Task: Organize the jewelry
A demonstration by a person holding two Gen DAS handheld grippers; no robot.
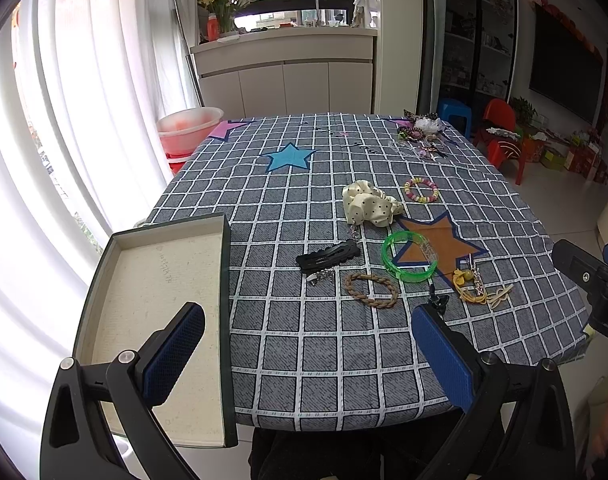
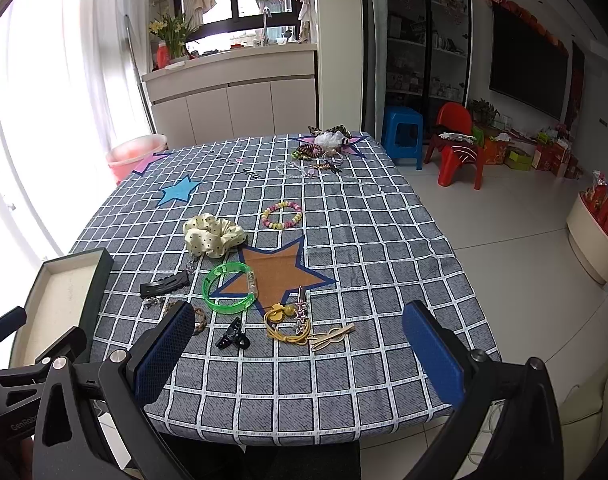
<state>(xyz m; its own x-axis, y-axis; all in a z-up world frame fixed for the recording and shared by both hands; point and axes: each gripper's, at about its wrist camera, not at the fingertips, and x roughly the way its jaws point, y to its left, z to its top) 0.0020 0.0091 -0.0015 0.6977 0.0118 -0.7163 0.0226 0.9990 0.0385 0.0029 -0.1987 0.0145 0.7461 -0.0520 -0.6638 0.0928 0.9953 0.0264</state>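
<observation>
step: pick first piece, judged | left claw spread, empty, over near table edge | right claw spread, empty | tray at left edge, bare | black clip mid-table, long axis left-right, slightly tilted | advice: straddle clip across its width, lower flat

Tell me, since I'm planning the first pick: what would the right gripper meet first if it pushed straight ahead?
Probably the black claw clip, lying on the tablecloth nearest the open right gripper. The yellow hair tie lies just beyond it. Depth is uncertain, so the fingers might pass above both.
</observation>
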